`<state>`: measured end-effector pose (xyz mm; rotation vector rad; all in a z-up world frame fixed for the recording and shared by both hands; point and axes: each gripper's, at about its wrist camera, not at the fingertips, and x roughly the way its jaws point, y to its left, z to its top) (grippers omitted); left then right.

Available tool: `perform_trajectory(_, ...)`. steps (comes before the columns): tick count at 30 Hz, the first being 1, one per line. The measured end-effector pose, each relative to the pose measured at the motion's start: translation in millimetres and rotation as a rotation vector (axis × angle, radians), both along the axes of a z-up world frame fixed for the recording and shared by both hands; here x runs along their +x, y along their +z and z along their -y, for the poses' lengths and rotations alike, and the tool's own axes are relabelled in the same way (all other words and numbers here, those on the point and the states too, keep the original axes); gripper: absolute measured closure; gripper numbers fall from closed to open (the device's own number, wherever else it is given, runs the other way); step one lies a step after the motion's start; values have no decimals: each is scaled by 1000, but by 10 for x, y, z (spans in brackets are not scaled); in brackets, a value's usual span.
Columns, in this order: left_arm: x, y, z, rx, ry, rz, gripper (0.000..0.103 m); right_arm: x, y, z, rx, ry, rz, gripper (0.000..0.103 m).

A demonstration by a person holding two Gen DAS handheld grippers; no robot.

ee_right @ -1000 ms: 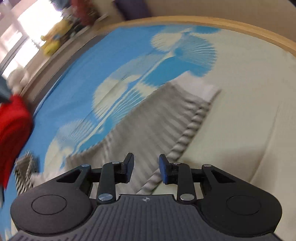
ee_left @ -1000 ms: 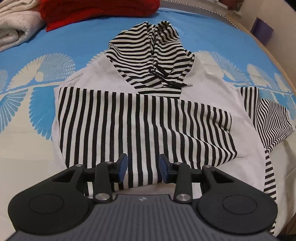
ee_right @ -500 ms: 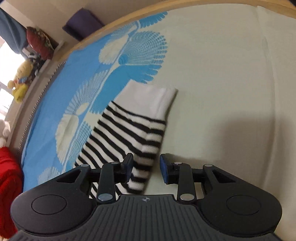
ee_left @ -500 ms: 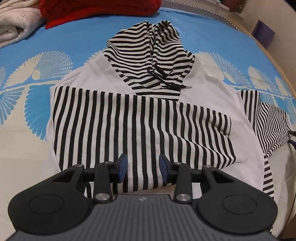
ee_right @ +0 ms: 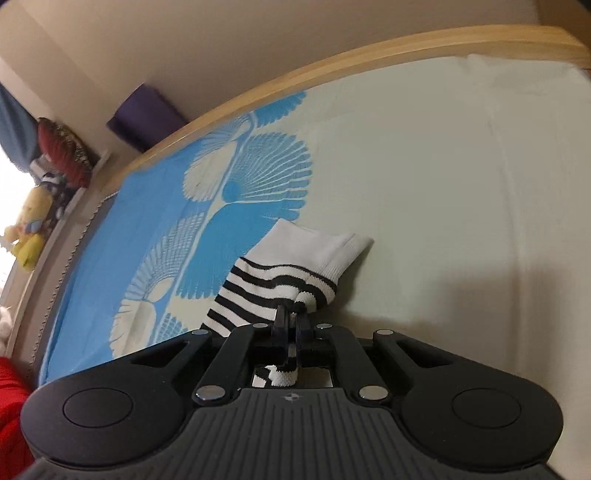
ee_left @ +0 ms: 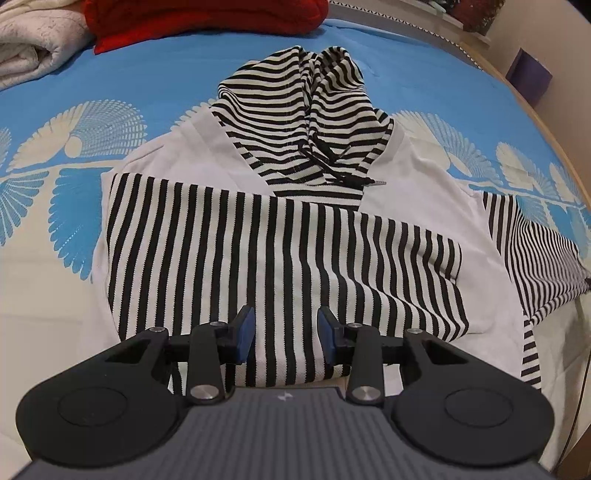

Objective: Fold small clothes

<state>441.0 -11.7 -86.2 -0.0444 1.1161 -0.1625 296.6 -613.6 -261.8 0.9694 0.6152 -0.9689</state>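
Note:
A small black-and-white striped hoodie [ee_left: 280, 251] lies flat on the bed, hood away from me, one sleeve folded across its chest. My left gripper [ee_left: 286, 330] is open and empty, hovering over the hoodie's lower hem. The other sleeve [ee_left: 539, 266] stretches off to the right. In the right wrist view that sleeve [ee_right: 280, 280], striped with a white cuff, is pinched near its end by my right gripper [ee_right: 291, 317], whose jaws are closed on the fabric.
A red garment [ee_left: 207, 14] and a folded cream blanket [ee_left: 33, 40] lie at the far end of the bed. The wooden bed frame [ee_right: 332, 77] runs along the right side, with a purple box [ee_right: 147, 114] and toys beyond it.
My right gripper moved down onto the sleeve end and closed on it; it was open before. My left gripper stayed open over the hem, drifting slightly.

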Motion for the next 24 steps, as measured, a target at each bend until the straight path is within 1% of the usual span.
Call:
perform_trajectory(1, -2, 7, -3, -1, 2, 1, 62, 16, -22, 1, 5, 0, -30, 94)
perform_trajectory(3, -9, 21, -20, -3, 3, 2, 62, 45, -156, 44, 71, -3, -68, 89)
perform_trajectory(4, -15, 26, -30, -4, 2, 3, 62, 23, -229, 67, 103, -11, -66, 89)
perform_trajectory(5, -19, 34, -45, -3, 2, 4, 62, 1, -238, 75, 95, -21, -44, 89)
perform_trajectory(6, -22, 44, -66, -1, 3, 7, 62, 35, -224, 86, 83, -11, -56, 90)
perform_trajectory(8, -20, 67, -126, 0, 13, 11, 62, 121, -177, 80, 60, 22, -73, 98)
perform_trajectory(10, -8, 100, -209, -3, 35, 15, 62, 156, -98, 45, 32, 31, -73, 98)
perform_trajectory(12, 4, 137, -315, -9, 63, 20, 62, 209, 65, -65, -40, 59, -80, 98)
perform_trajectory(13, 10, 155, -363, -12, 74, 22, 62, 265, 178, -150, -92, 92, -80, 98)
perform_trajectory(16, 11, 225, -542, -23, 109, 29, 62, 495, 564, -529, -282, 230, -86, 98)
perform_trajectory(18, -2, 269, -650, -30, 127, 36, 62, 676, 814, -904, -397, 362, -57, 98)
perform_trajectory(20, -24, 308, -775, -35, 145, 43, 62, 857, 1058, -1420, -496, 549, -2, 98)
perform_trajectory(21, -37, 322, -842, -37, 154, 45, 62, 931, 1175, -1743, -536, 655, 39, 98)
perform_trajectory(23, -57, 345, -990, -45, 180, 45, 62, 1025, 1343, -2356, -561, 868, 133, 98)
perform_trajectory(24, -61, 354, -1062, -51, 194, 43, 62, 1048, 1404, -2668, -546, 986, 185, 98)
